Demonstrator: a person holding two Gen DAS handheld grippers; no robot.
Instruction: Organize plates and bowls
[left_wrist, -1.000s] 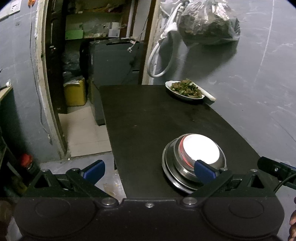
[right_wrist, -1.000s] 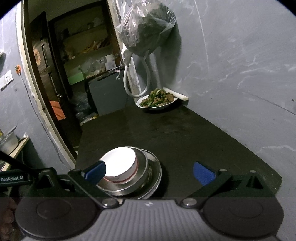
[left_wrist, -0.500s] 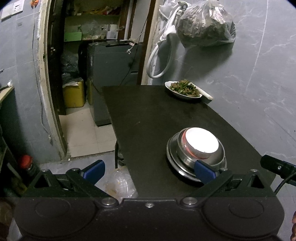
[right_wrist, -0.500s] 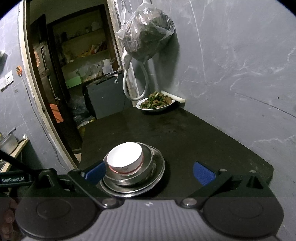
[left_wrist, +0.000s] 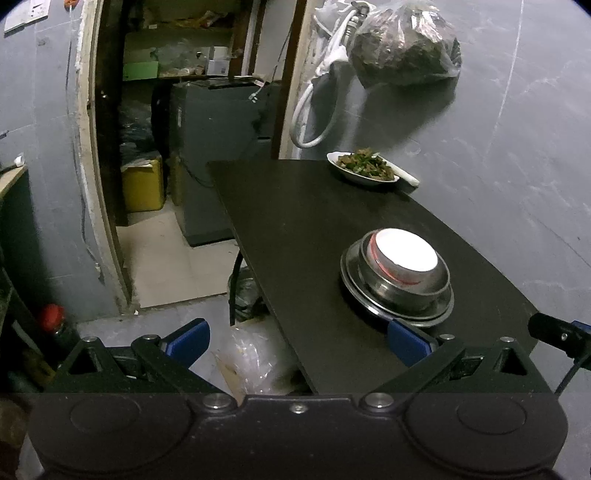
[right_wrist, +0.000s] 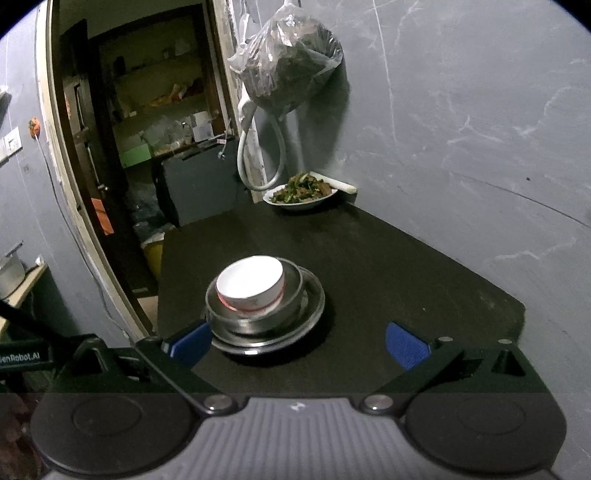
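Left wrist view: the left gripper (left_wrist: 297, 339) is seen at the bottom of the frame with its jaws spread wide and nothing held between the blue pads (left_wrist: 186, 339). One pad is over the floor, the other over the near edge of the black table (left_wrist: 295, 229). At the right of centre a stack is set on the table: a white bowl (left_wrist: 404, 253) with a red band is nested in a steel bowl (left_wrist: 410, 286), which is seated on a steel plate (left_wrist: 354, 291). A plate of cooked greens (left_wrist: 364, 168) is placed at the far end of the table, in the upper right of the frame, touching or just beside a white object against the grey wall. Above it a filled plastic bag (left_wrist: 404, 55) is hung beside a white hose (left_wrist: 306, 114). A yellow container (left_wrist: 144, 184) is seen on the floor through the doorway at the left.

In the right wrist view, the right gripper (right_wrist: 299, 345) is likewise shown with jaws wide and empty. The same stack is found left of centre, the white bowl (right_wrist: 251, 284) tilted slightly inside the steel bowl (right_wrist: 255, 317); the left pad is close to the steel plate (right_wrist: 314, 310), and contact cannot be told. At the lower left edge, white lettering partly cut off by the frame is read as "enRobot.AI" on a dark part of the other gripper. No other writing can be read.
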